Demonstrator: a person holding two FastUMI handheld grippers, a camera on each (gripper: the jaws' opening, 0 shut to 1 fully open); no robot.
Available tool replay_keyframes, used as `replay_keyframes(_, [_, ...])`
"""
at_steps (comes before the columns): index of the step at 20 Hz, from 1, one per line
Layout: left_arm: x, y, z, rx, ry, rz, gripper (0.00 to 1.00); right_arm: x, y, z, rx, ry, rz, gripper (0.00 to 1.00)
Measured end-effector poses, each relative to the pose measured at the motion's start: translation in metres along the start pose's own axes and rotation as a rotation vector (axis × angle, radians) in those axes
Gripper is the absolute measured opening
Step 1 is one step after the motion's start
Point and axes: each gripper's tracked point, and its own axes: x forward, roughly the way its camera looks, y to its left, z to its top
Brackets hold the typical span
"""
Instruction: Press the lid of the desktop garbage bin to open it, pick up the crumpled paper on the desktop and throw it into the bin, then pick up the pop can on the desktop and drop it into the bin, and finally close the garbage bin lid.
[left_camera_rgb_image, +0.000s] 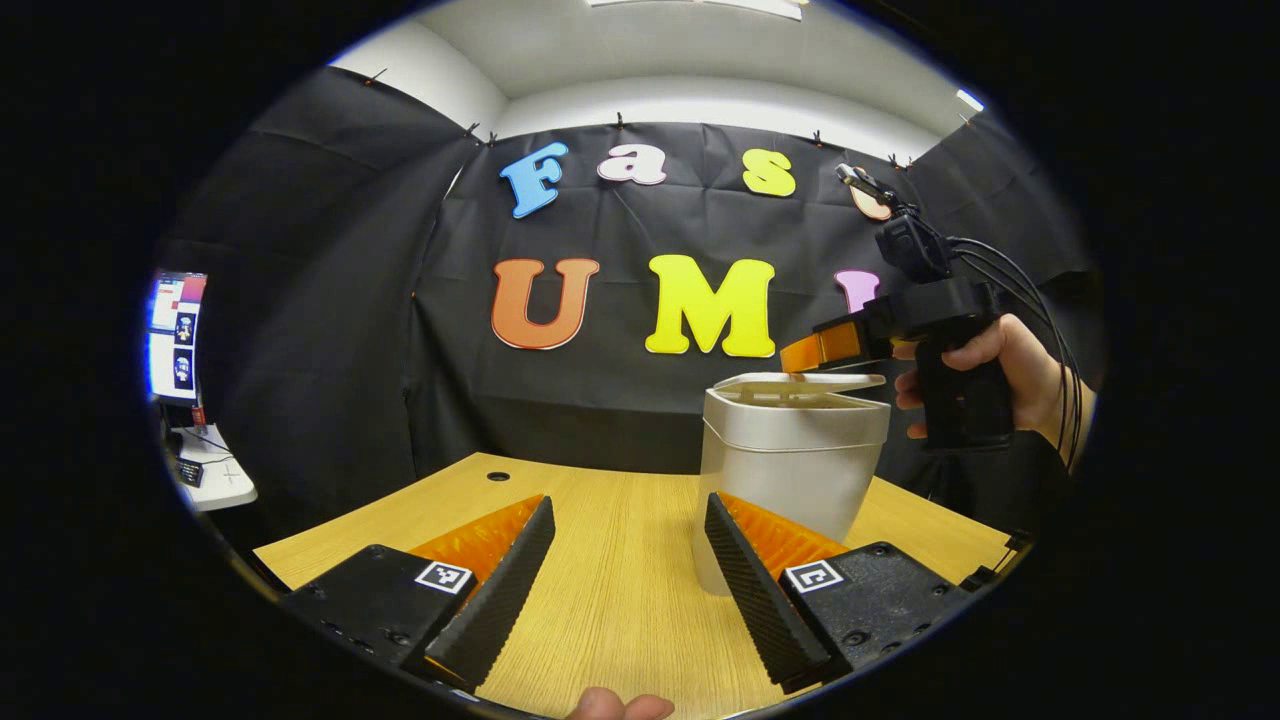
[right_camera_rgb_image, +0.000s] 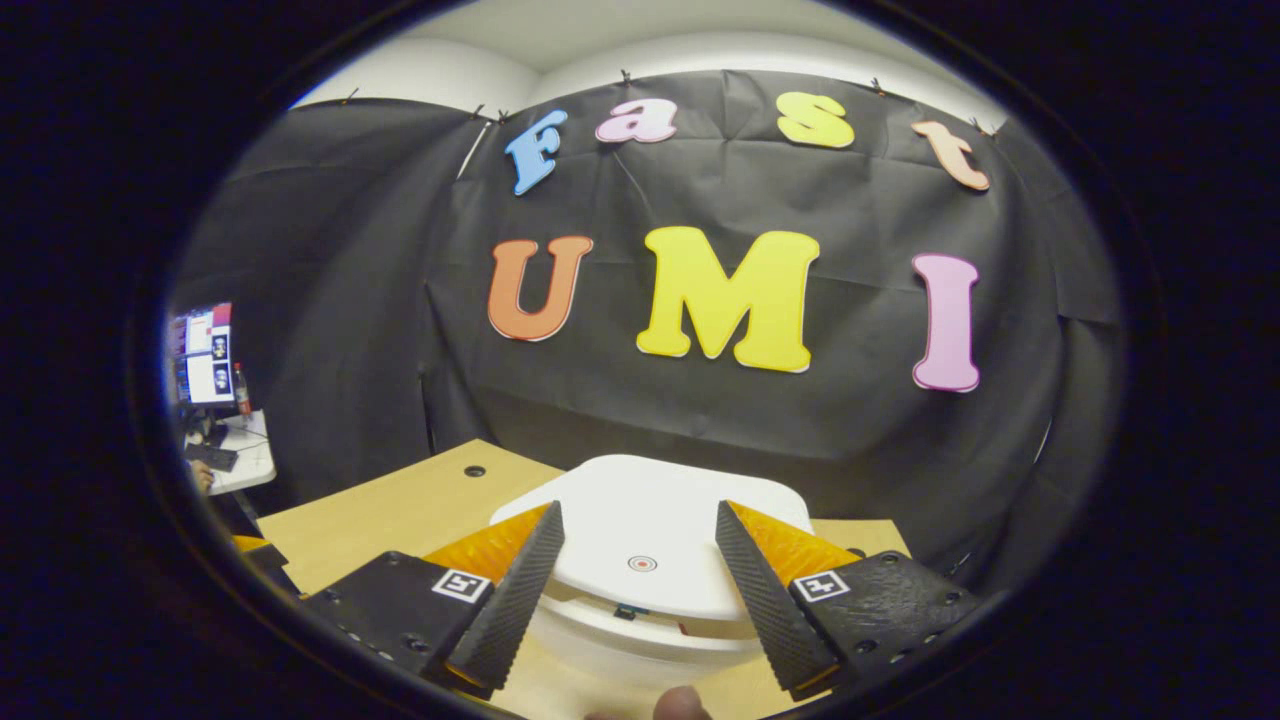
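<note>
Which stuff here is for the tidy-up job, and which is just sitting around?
For the job:
silver-grey plastic desktop bin
its white lid, partly raised
right gripper, above the lid

Just around:
light wooden desk
computer screen at the far left
left gripper, open

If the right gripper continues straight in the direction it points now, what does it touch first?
Most likely the white lid of the silver desktop bin. The right gripper is open just above it, and the lid sits slightly ajar. Exact depth is unclear.
</note>
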Motion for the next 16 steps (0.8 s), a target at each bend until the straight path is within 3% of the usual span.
replay_keyframes(5, [0.008,-0.010,-0.011,-0.017,0.016,-0.014,0.98,0.003,0.004,-0.023,0.048,0.011,0.010,0.95])
replay_keyframes(16, [0.009,-0.019,-0.005,-0.013,0.018,-0.004,0.98,0.000,0.005,-0.024,0.079,-0.062,-0.001,0.95])
